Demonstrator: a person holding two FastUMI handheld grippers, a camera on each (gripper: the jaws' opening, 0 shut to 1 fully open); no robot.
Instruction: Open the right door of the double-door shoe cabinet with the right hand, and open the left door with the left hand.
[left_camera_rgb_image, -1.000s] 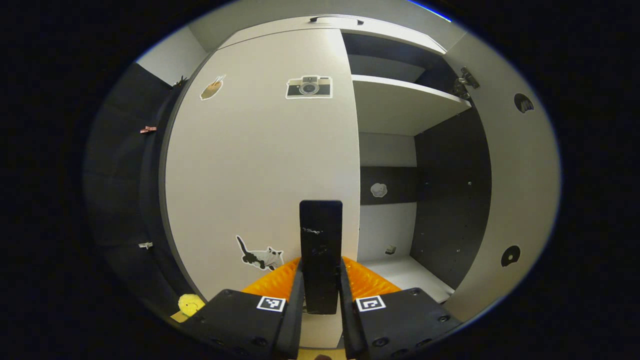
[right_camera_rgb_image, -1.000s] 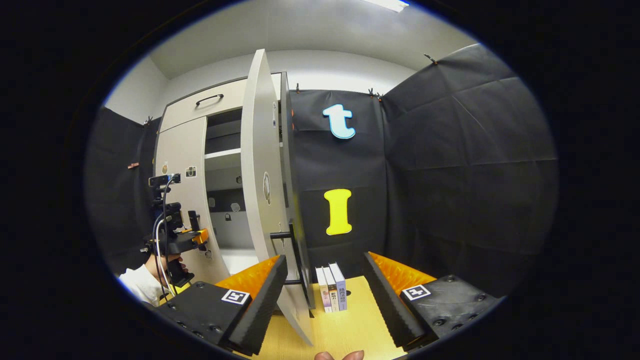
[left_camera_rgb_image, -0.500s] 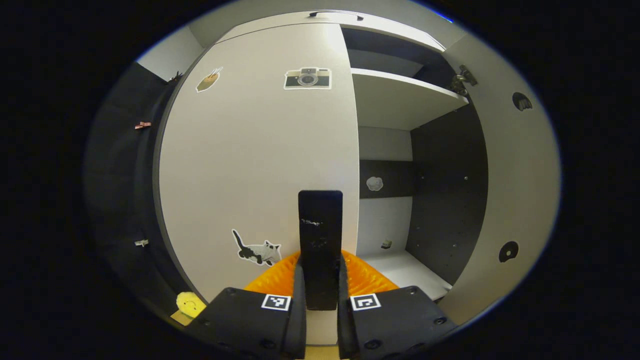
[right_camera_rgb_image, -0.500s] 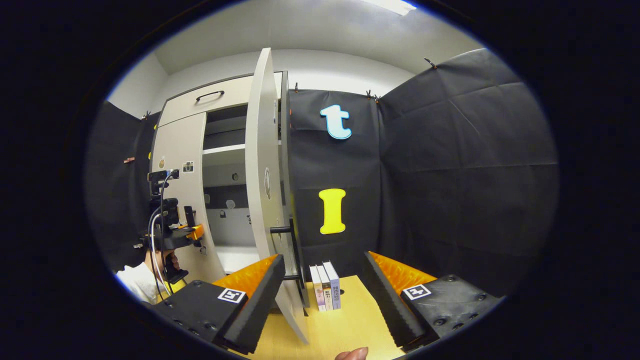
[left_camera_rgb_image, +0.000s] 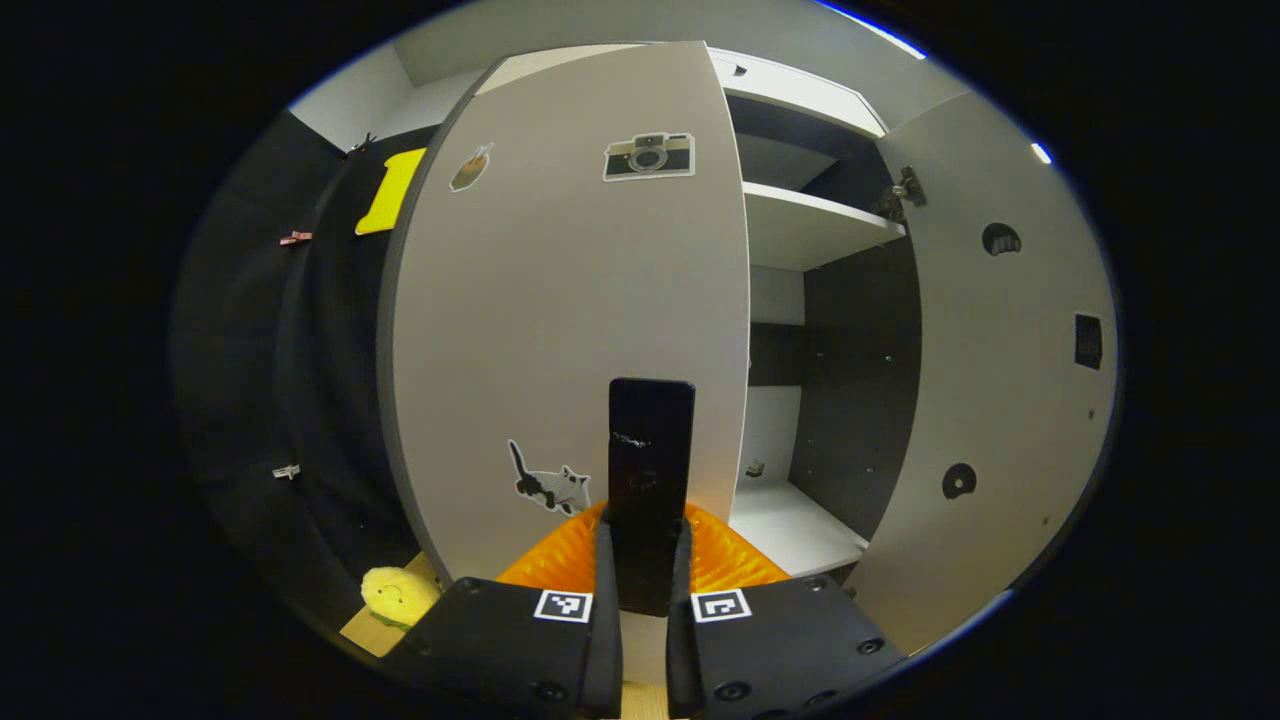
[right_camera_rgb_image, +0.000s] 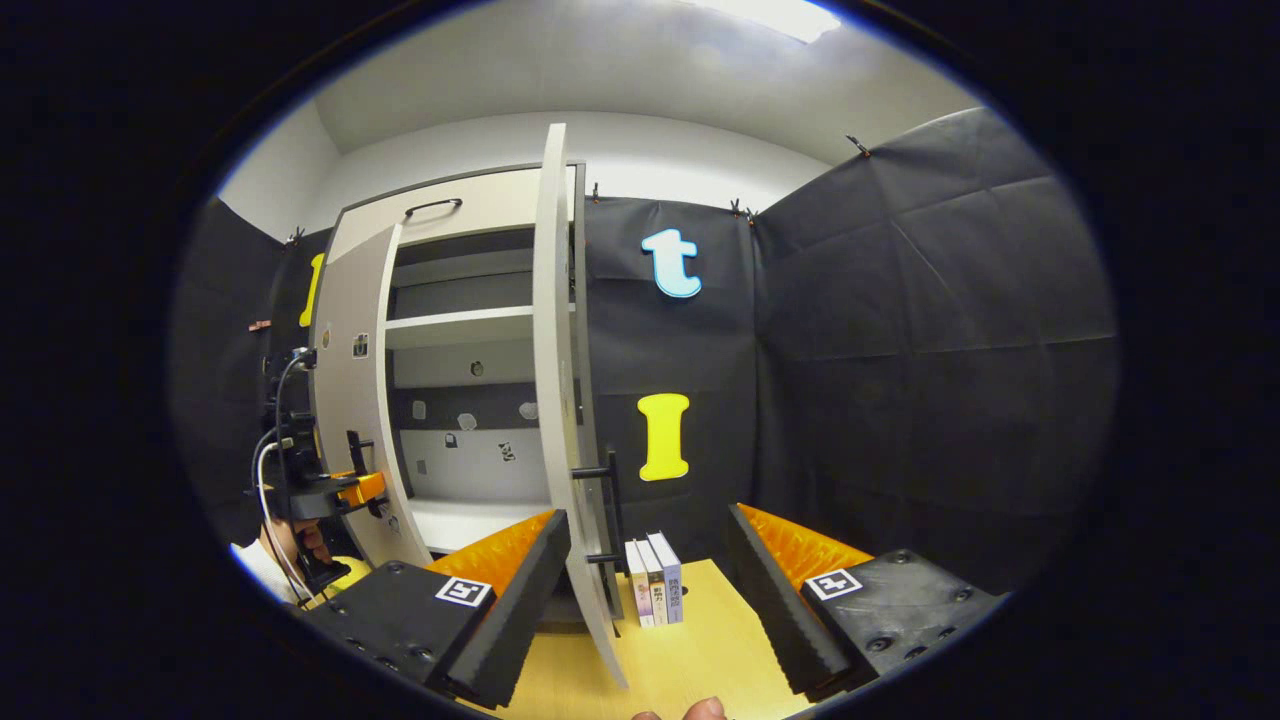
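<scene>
Grey left door (left_camera_rgb_image: 560, 320) has swung partly outward since 0.5 s ago, my left gripper (left_camera_rgb_image: 645, 600) clamped on its handle (left_camera_rgb_image: 650, 480); right gripper (right_camera_rgb_image: 645, 590) gapes empty beside the opened right door (right_camera_rgb_image: 560, 400).

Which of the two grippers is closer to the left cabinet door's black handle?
The left gripper: its fingers are clamped on the left door's handle. The right gripper hangs open, off beside the opened right door.

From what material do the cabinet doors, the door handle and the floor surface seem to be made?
Pale grey cabinet left door: probably laminated board, matt and smooth, with a thin flat edge. Black bar handle, held by the left hand-held gripper: likely metal or plastic, slightly glossy with scuffs. Light yellow floor surface: seems wood-look laminate, faint grain.
</scene>
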